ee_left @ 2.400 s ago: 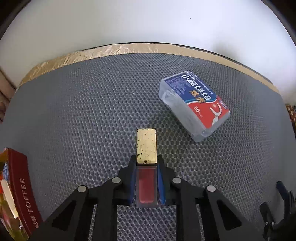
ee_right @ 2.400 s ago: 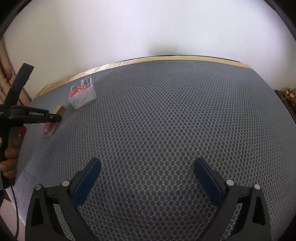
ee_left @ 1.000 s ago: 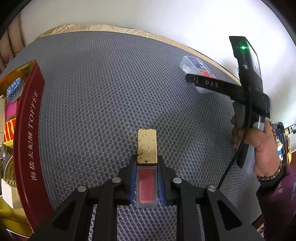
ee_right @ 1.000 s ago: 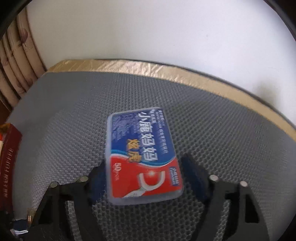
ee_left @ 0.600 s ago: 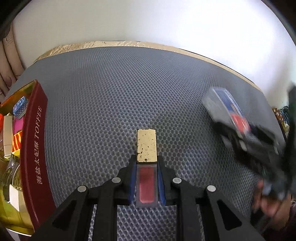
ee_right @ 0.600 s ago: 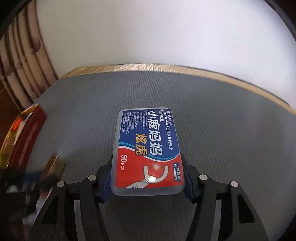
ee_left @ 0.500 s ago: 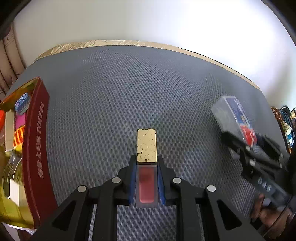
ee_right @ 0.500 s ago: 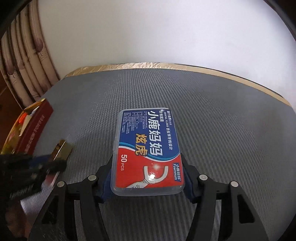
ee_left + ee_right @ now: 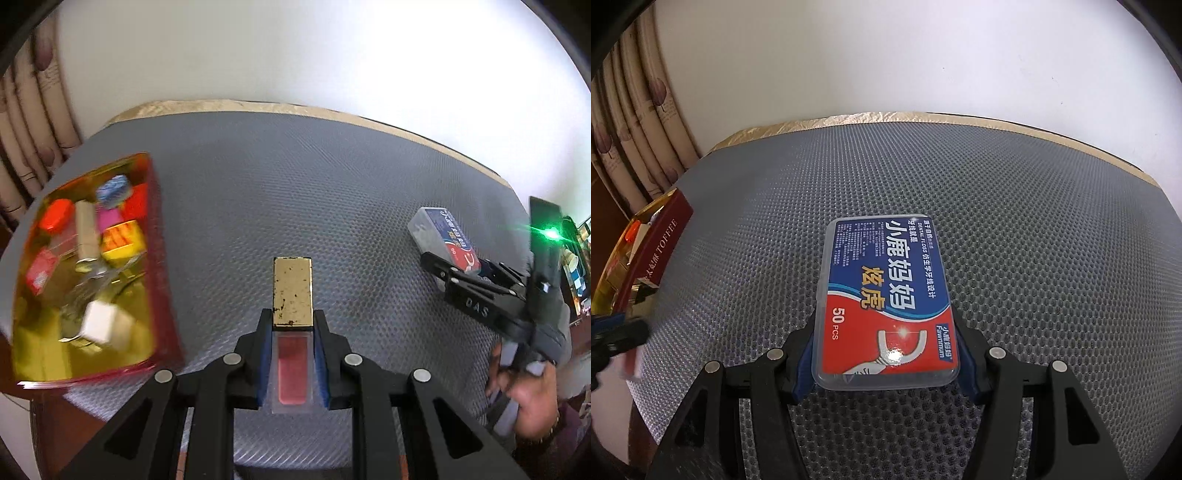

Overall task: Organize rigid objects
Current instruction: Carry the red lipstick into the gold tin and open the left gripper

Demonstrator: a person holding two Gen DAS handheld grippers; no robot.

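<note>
1. Lip gloss tube (image 9: 292,325) with its worn gold cap sits pinched between the pads of the left gripper (image 9: 292,332), cap end pointing forward and away from the hand, its long axis in line with the fingers.
2. The toffee tin (image 9: 155,258), open and already crowded with small coloured items, lies to the left of that gripper and slightly ahead, at the left edge of the desk (image 9: 332,206); the left hand is clearly the nearer of the two to it.
3. The dental floss box (image 9: 886,302) is clamped across its short sides by the right gripper (image 9: 886,354), label up, long axis running forward along the fingers, held above the grey mesh mat (whether it touches the mat I cannot tell).
4. From the right wrist view the tin (image 9: 661,240) is far over at the left edge, well apart from the box.
5. My judgement: the tube goes in first, by swinging left over the tin's red wall, then the floss box must cross the whole desk.
</note>
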